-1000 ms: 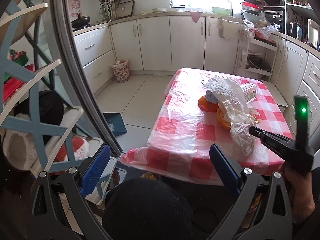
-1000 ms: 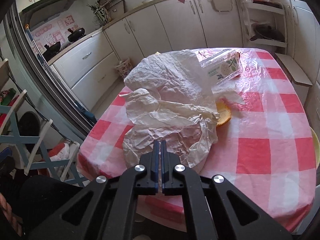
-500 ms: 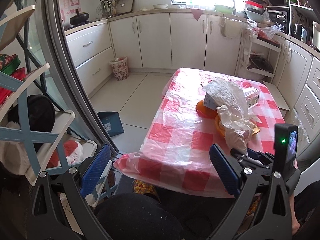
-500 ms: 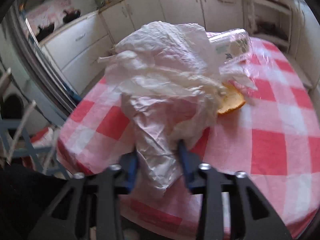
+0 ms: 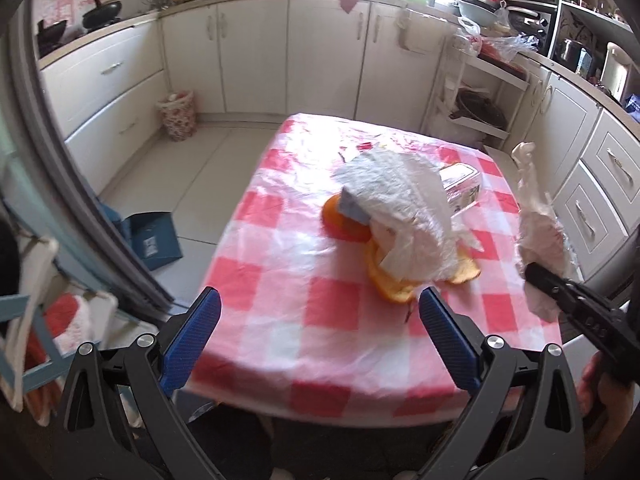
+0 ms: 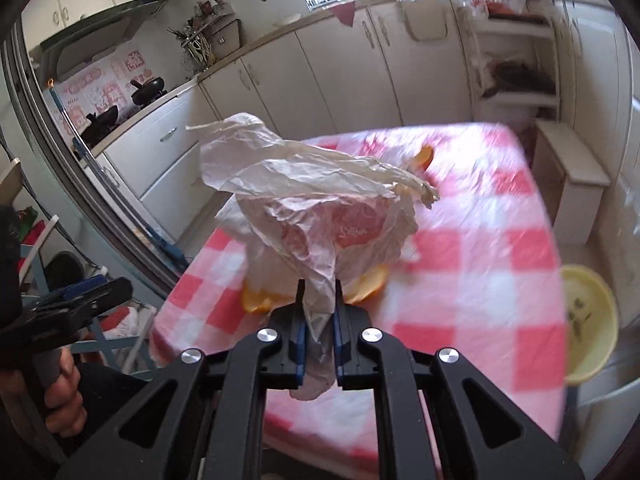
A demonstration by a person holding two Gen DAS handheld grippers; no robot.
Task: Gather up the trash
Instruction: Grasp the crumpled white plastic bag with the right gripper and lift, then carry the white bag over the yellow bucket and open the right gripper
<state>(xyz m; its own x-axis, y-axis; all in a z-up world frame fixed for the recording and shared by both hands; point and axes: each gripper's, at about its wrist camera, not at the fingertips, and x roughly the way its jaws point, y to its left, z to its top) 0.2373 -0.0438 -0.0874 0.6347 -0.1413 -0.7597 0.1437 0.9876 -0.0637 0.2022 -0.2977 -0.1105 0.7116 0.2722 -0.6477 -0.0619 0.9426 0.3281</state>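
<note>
My right gripper has a crumpled white wrapper pinched between its blue pads, and its jaws are closing on it. The wrapper hangs lifted above the checked table. From the left wrist view, the same wrapper is held off the table's right edge by the right gripper. My left gripper stands open and empty over the table's near edge. On the table lie a white plastic bag, orange peels and a clear box.
A yellow basin stands on the floor to the right of the table. A small floral bin sits by the cabinets and a blue dustpan lies on the floor. A shelf rack is at the left.
The right gripper opened, closed on the wrapper and lifted it off the pile toward the table's right side. The left gripper moved in closer to the table.
</note>
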